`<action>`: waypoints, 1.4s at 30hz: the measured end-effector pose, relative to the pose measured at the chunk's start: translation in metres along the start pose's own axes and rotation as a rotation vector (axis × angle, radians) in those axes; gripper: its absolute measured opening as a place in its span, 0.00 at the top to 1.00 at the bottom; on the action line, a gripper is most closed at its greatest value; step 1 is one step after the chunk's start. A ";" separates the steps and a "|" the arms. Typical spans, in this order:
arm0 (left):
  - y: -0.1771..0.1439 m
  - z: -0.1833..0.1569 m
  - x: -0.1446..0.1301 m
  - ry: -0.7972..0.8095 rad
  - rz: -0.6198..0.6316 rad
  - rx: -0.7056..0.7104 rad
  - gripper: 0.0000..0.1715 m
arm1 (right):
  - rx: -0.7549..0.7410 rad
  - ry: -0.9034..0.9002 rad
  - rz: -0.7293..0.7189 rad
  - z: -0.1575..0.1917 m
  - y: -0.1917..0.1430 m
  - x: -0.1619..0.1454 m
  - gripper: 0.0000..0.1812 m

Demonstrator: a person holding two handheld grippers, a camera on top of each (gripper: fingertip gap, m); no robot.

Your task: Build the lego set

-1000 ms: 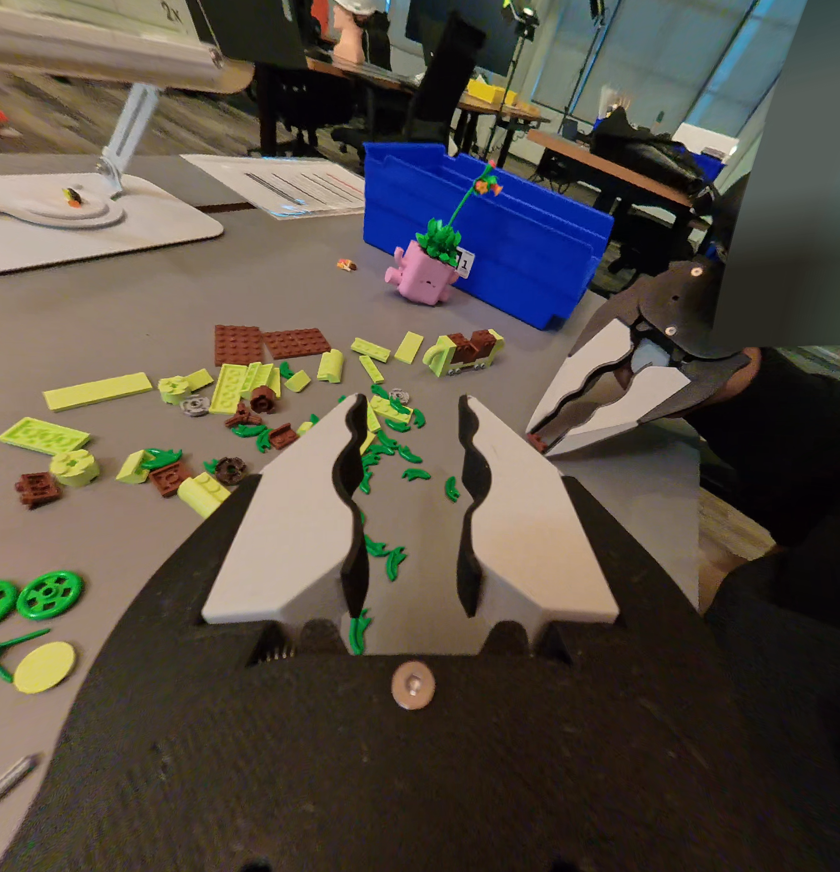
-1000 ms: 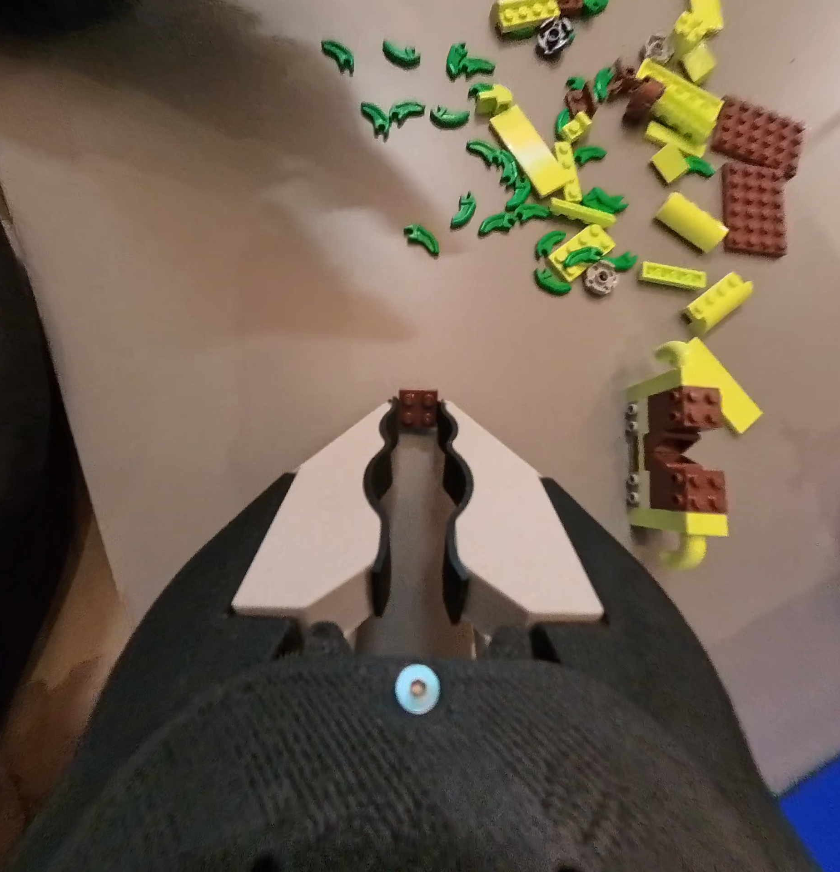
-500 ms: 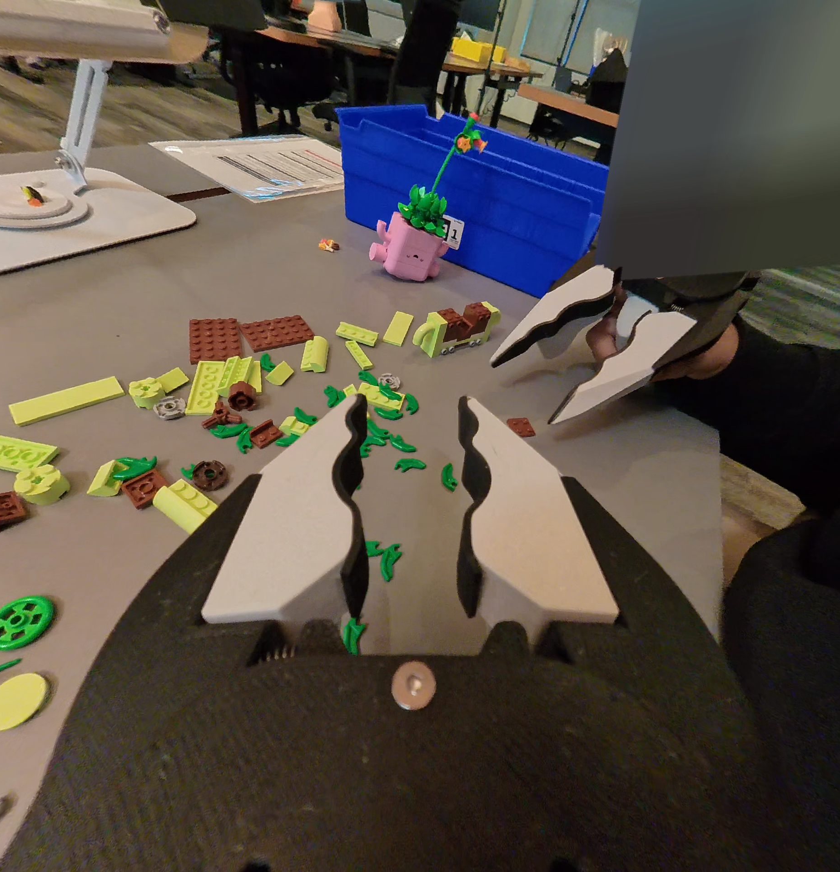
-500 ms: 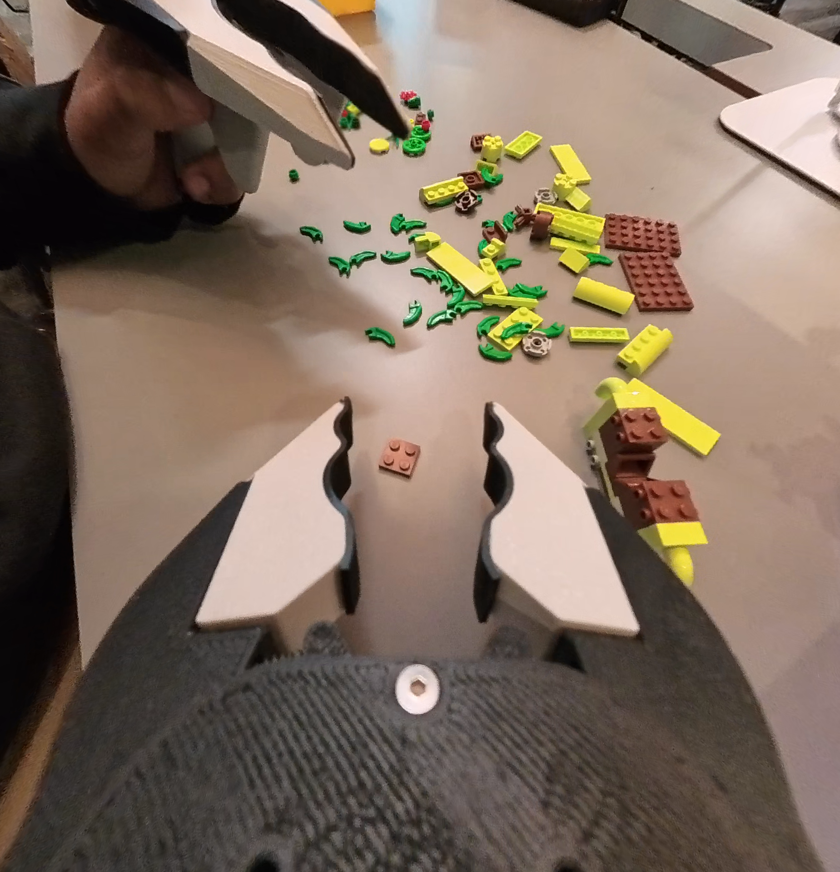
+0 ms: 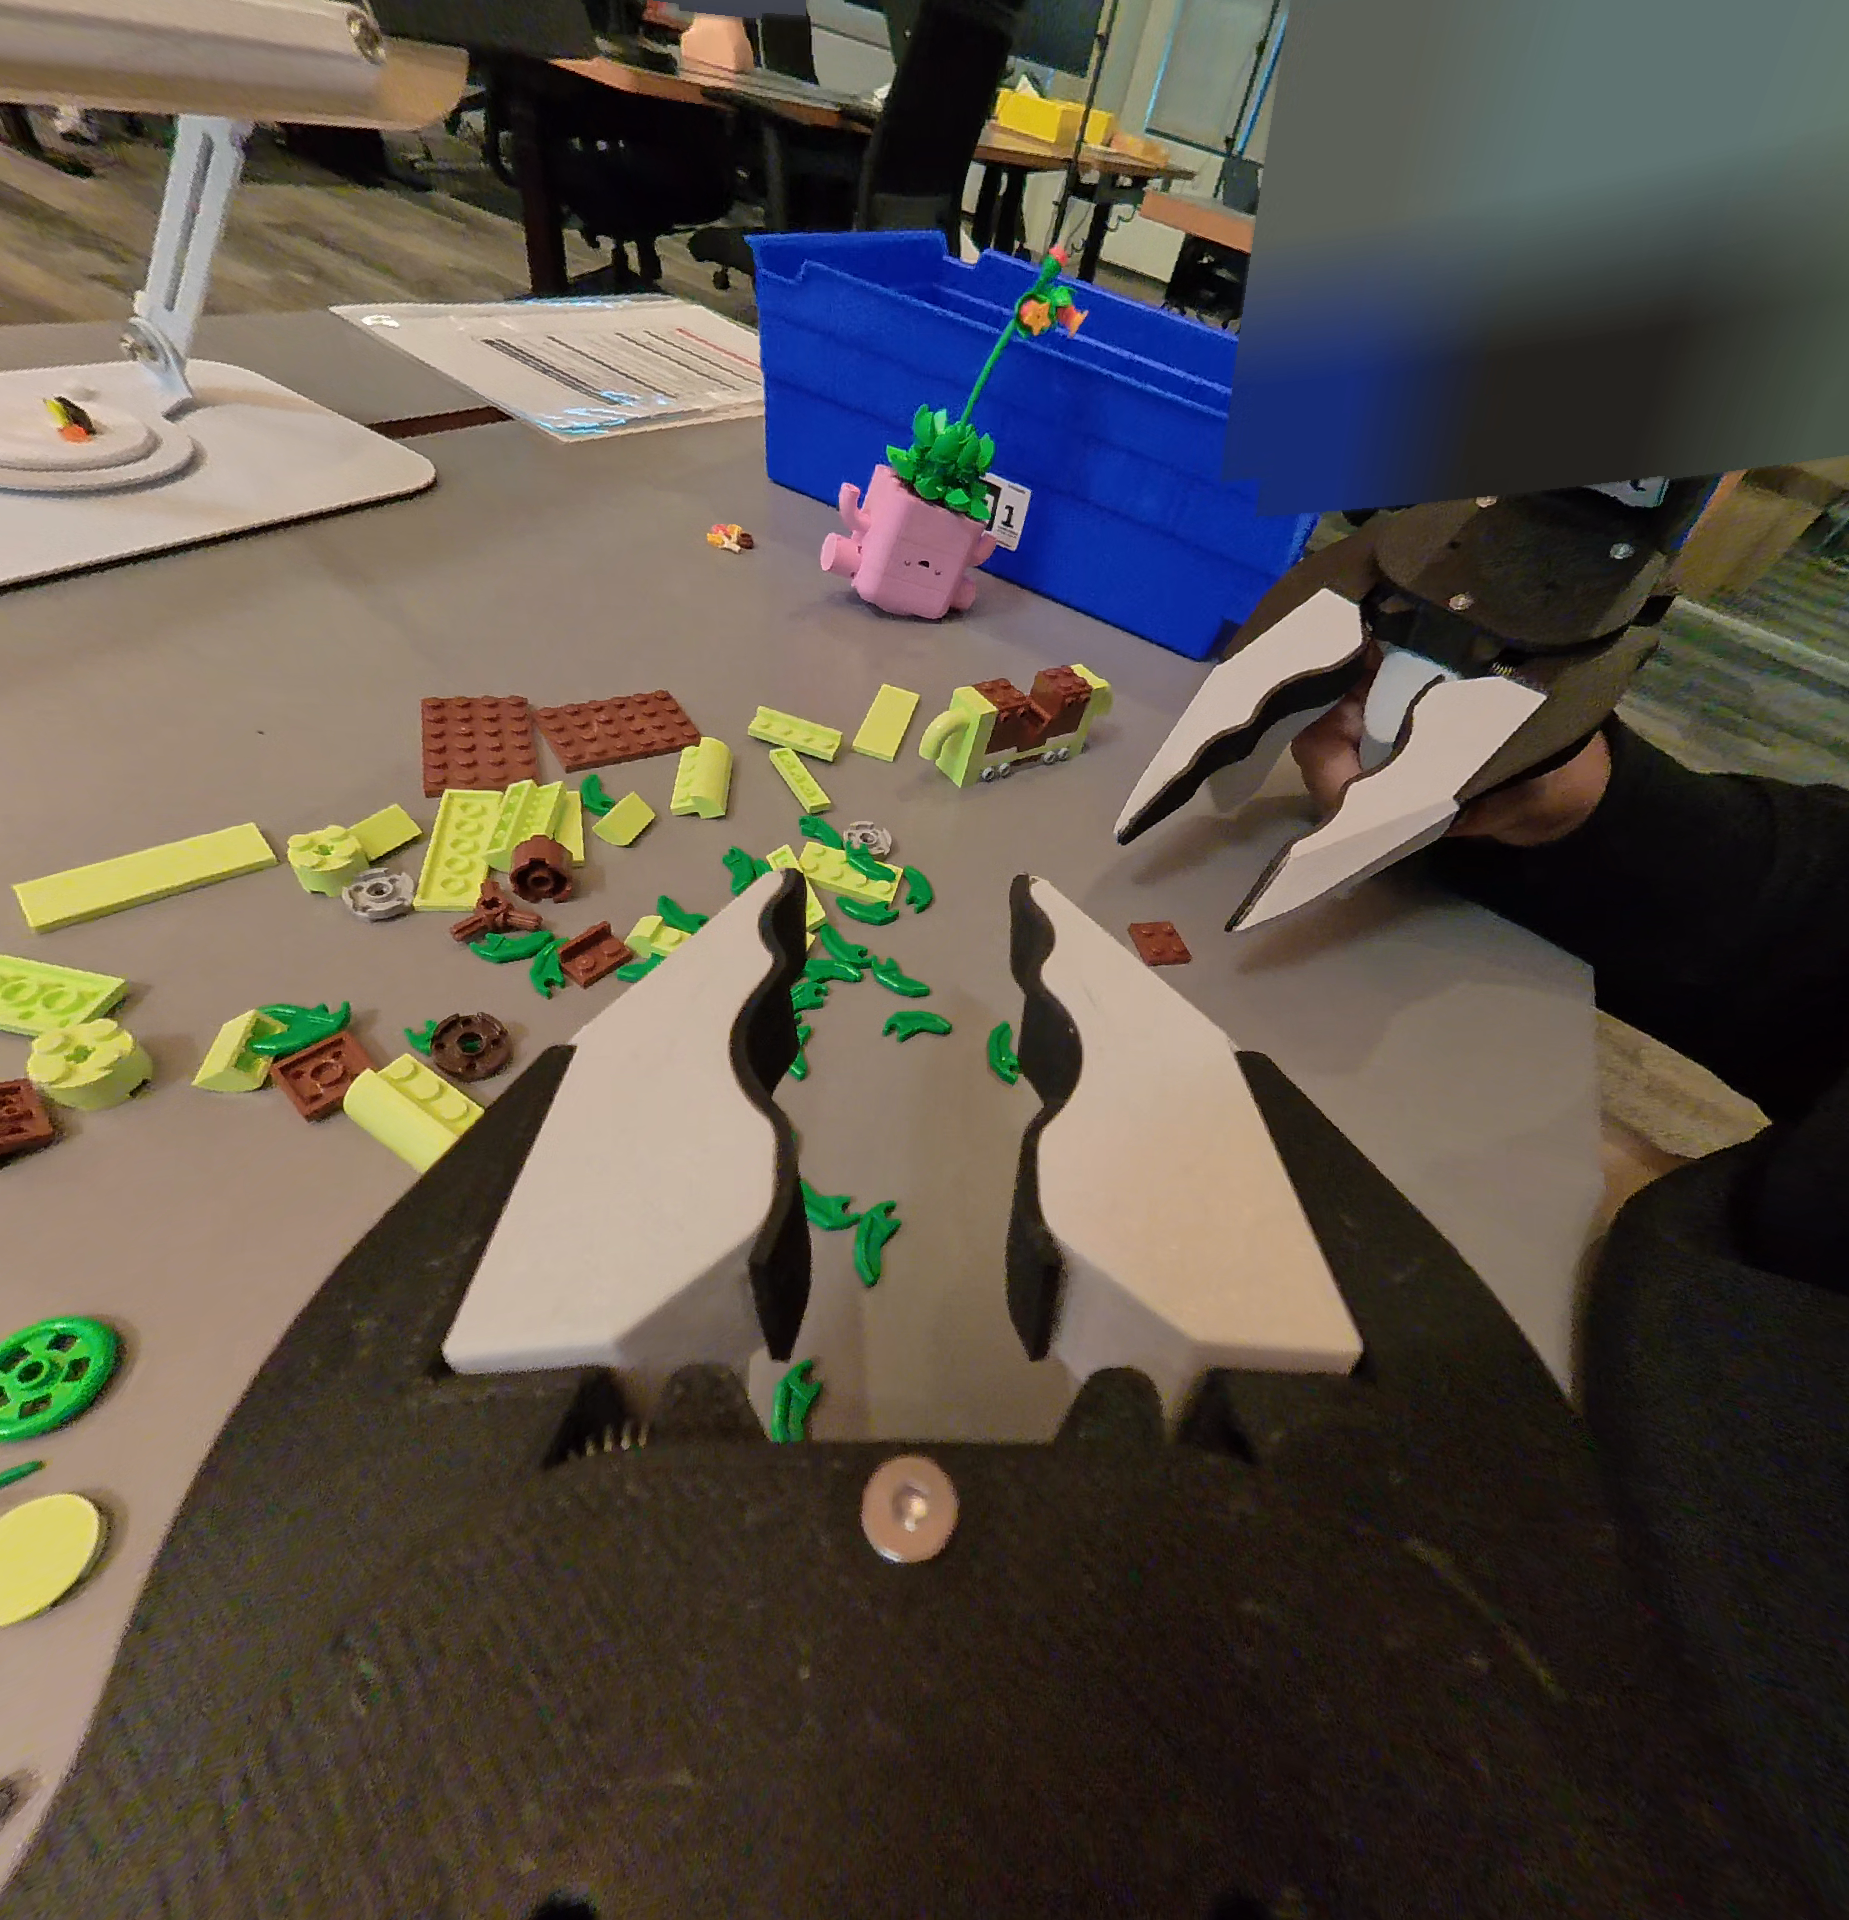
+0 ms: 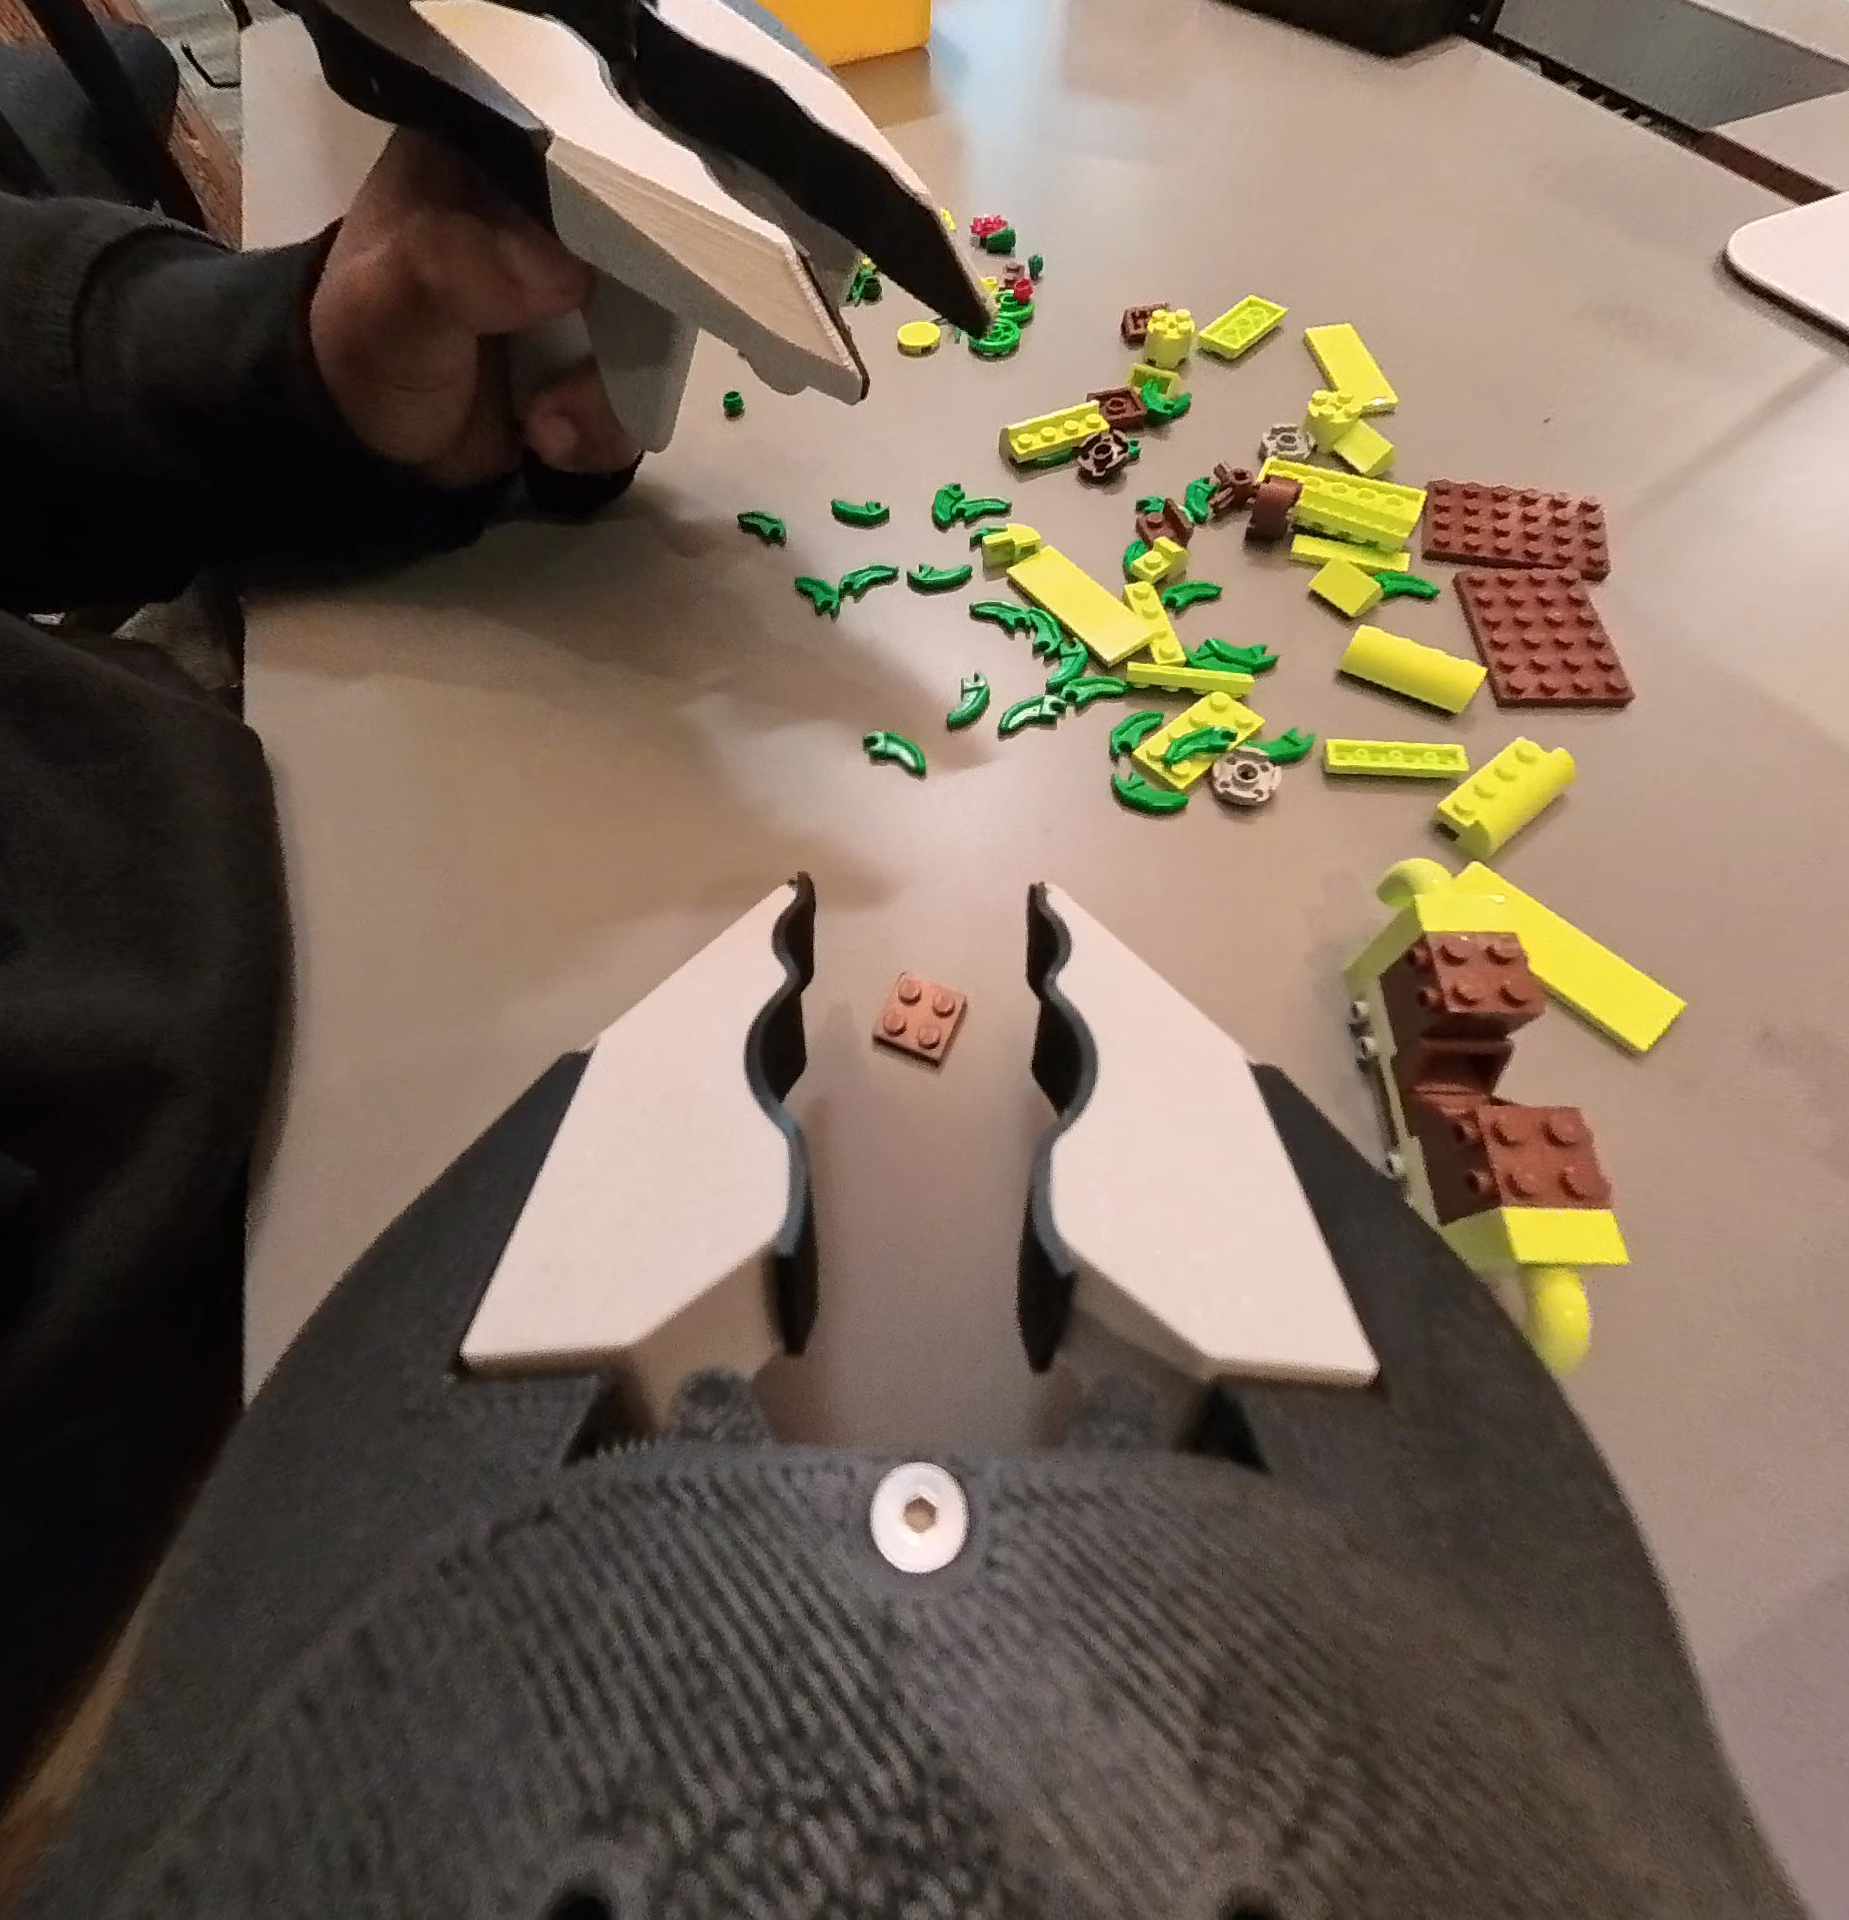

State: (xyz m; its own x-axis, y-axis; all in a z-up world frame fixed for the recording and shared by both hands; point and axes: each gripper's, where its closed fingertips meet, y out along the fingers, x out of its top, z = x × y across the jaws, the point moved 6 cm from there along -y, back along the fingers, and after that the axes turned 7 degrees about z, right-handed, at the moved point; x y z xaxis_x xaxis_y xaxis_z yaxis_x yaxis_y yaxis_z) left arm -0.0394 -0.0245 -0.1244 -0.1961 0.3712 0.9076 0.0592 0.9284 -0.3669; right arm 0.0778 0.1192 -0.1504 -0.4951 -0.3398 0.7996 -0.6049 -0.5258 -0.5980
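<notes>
Step in hand: picking up the brown plate (image 6: 921, 1019), which lies flat on the table (image 6: 587, 831) between the spread, empty jaws of the right gripper (image 6: 912, 896).
Next move calls for lowering, centring, closing.
Part-build (image 6: 1476, 1091): just right of it, on its side.
Left gripper (image 5: 904, 894): jaws apart, empty, above green leaves (image 5: 915, 1023).
Hidden: part-build's underside.

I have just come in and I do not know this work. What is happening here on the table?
A person builds a lego set with tongs in each hand. Both are open and hold nothing. The right tongs hover over a small brown plate that lies flat on the grey table, apart from both fingers. The left tongs hang above scattered green leaf pieces. A half-built yellow-green and brown model lies beside the plate.
</notes>
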 end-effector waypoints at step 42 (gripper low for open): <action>-0.132 0.134 -0.014 -0.218 -0.157 0.645 1.00 | -0.009 -0.023 0.005 0.001 0.001 0.000 0.77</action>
State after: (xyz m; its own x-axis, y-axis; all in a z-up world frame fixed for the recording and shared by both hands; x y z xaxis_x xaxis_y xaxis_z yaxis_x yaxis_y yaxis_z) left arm -0.1753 -0.1547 -0.1160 -0.3511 0.1583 0.9229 -0.5656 0.7497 -0.3437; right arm 0.0778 0.1180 -0.1507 -0.4835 -0.3600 0.7979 -0.6084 -0.5172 -0.6020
